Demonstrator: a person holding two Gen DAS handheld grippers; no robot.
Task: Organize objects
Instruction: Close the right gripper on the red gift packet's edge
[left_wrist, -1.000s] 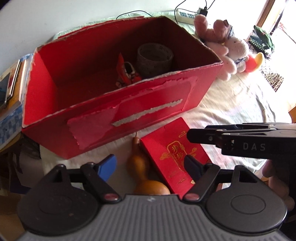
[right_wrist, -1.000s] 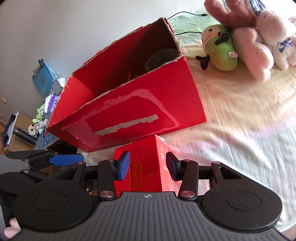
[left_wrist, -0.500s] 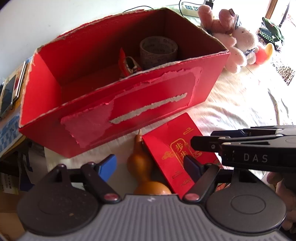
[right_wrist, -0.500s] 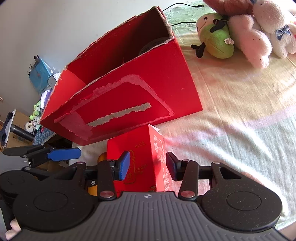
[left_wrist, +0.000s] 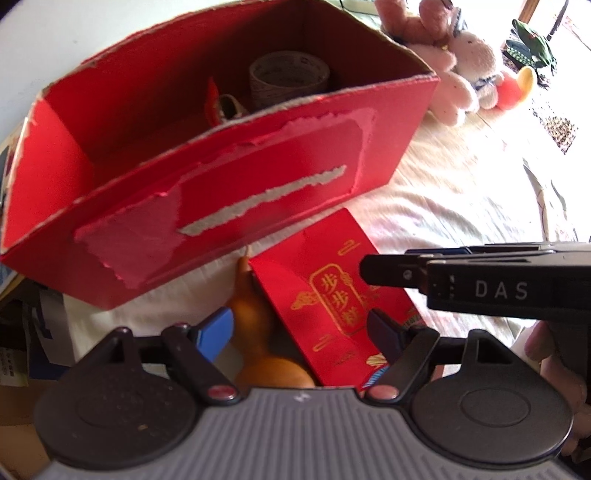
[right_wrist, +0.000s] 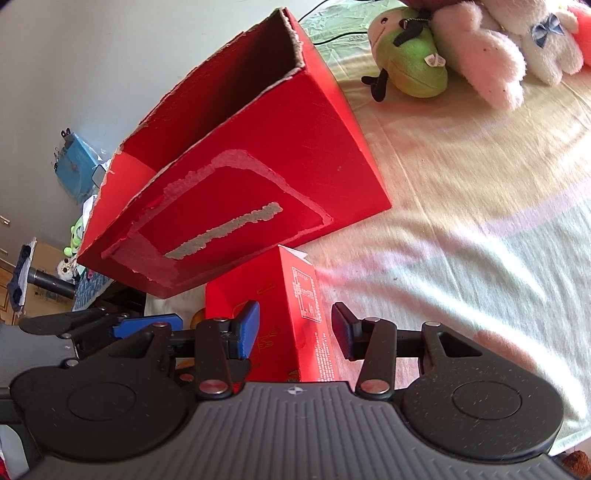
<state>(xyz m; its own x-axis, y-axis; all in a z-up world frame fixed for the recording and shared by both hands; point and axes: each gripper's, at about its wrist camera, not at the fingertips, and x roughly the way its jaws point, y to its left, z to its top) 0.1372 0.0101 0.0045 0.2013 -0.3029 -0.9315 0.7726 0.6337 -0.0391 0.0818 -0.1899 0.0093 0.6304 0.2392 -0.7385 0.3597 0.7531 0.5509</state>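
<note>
A big open red cardboard box (left_wrist: 229, 192) stands on the cloth, with a tape roll (left_wrist: 288, 79) and a small red item (left_wrist: 221, 105) inside; it also shows in the right wrist view (right_wrist: 236, 192). In front of it lie a small red gift box (left_wrist: 332, 295) with gold print and a brown gourd (left_wrist: 258, 343). My left gripper (left_wrist: 299, 328) is open, its fingers on either side of the gourd and the gift box. My right gripper (right_wrist: 291, 328) is open around the gift box (right_wrist: 284, 317), pads apart from its sides.
Plush toys (right_wrist: 476, 48) lie on the cloth at the back right, also in the left wrist view (left_wrist: 461, 74). The cloth (right_wrist: 461, 221) is bare right of the box. Clutter and a blue box (right_wrist: 74, 166) sit off the left edge.
Both grippers have come closer to the gift box and the big box. The right gripper's fingers now reach further along the gift box. Both stay open.
</note>
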